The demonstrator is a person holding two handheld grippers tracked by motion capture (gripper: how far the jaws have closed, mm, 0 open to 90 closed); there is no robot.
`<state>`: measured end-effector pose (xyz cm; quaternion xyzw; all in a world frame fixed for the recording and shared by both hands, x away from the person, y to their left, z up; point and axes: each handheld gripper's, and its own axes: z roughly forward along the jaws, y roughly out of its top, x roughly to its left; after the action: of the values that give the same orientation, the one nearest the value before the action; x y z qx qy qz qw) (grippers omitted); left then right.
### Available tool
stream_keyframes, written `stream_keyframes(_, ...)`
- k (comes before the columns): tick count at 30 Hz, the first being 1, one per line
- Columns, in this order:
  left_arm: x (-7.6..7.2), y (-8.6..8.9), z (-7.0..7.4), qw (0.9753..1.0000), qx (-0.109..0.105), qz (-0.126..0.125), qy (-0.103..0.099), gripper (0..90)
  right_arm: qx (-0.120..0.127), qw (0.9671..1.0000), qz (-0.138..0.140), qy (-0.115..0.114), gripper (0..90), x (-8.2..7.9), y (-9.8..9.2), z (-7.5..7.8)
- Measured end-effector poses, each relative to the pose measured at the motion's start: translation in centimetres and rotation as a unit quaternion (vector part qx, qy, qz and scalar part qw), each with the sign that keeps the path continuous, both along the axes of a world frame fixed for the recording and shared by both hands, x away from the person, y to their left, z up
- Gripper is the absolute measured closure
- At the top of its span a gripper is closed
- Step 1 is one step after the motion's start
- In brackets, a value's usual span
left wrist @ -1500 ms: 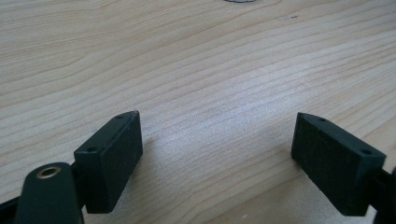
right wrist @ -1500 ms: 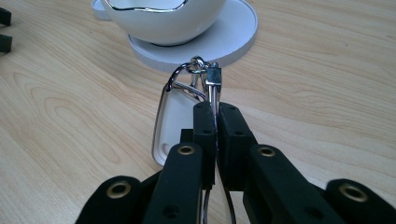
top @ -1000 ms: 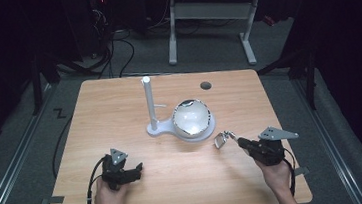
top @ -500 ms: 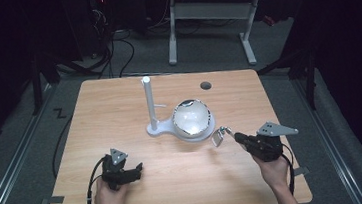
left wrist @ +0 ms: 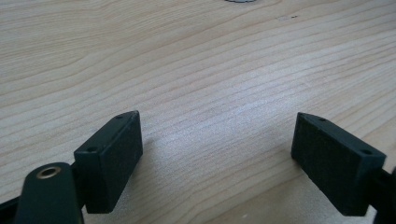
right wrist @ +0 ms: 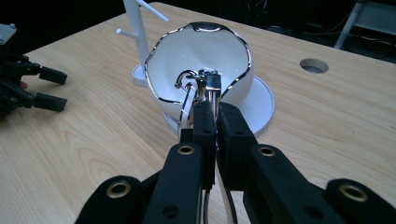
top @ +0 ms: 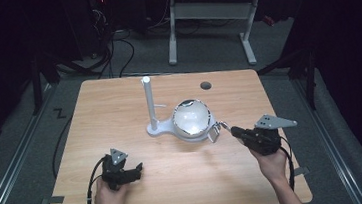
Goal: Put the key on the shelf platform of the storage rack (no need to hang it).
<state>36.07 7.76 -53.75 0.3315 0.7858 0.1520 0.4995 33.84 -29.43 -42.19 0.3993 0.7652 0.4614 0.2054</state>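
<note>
Keyring (right wrist: 194, 88) pinched in right gripper (right wrist: 211, 109) jaws, no legible writing

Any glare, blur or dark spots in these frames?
High view: surroundings near black, table lit, bright glare inside the white bowl. Left gripper view: near jaws soft, pale sheen on the wood. Right gripper view: right gripper body blurred near the lens, keyring and bowl sharp.
</note>
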Motion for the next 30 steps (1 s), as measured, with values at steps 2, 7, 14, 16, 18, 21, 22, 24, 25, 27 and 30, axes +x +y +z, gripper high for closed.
stream_keyframes(2, 0.0, 0.0, 0.0, 1.0, 0.0, 0.0, 0.0, 16.9, -0.004, 1.0, 0.003, 0.001, 87.1, 0.2, 0.1, 0.2)
stream_keyframes(7, 0.0, 0.0, 0.0, 1.0, 0.0, 0.0, 0.0, 16.9, -0.002, 1.0, 0.008, 0.0, 87.1, 0.4, 0.2, 0.8)
stream_keyframes(14, 0.0, 0.0, 0.0, 1.0, 0.001, 0.001, 0.0, 16.8, 0.003, 0.9998, 0.014, -0.011, 87.1, 0.8, 0.5, 1.8)
stream_keyframes(16, 0.0, 0.0, 0.0, 1.0, 0.0, 0.001, 0.0, 16.8, 0.005, 0.9998, 0.017, -0.013, 87.1, 1.0, 0.7, 2.0)
stream_keyframes(18, 0.0, 0.0, 0.0, 1.0, 0.0, 0.0, 0.0, 16.8, 0.008, 0.9997, 0.018, -0.014, 87.1, 1.2, 0.9, 2.1)
stream_keyframes(21, 0.0, 0.0, 0.0, 1.0, 0.0, 0.0, 0.0, 16.8, 0.006, 0.9996, 0.021, -0.017, 87.1, 1.5, 1.3, 2.3)
stream_keyframes(22, 0.0, 0.0, 0.0, 1.0, 0.0, 0.0, 0.0, 16.8, 0.007, 0.9995, 0.023, -0.018, 87.1, 1.6, 1.4, 2.3)
stream_keyframes(24, 0.0, 0.0, 0.0, 1.0, 0.0, 0.0, 0.0, 16.8, 0.009, 0.9995, 0.025, -0.018, 87.1, 1.8, 1.6, 2.4)
stream_keyframes(25, 0.0, 0.0, 0.0, 1.0, 0.001, 0.0, 0.0, 16.9, 0.009, 0.9994, 0.027, -0.019, 87.1, 2.0, 1.8, 2.5)
stream_keyframes(27, 0.0, 0.0, 0.0, 1.0, 0.0, 0.0, 0.0, 16.8, 0.01, 0.9994, 0.028, -0.018, 87.1, 2.2, 2.0, 2.6)
stream_keyframes(30, 0.0, 0.0, 0.0, 1.0, 0.001, -0.001, -0.001, 16.8, 0.011, 0.9993, 0.031, -0.019, 87.1, 2.7, 2.4, 2.7)
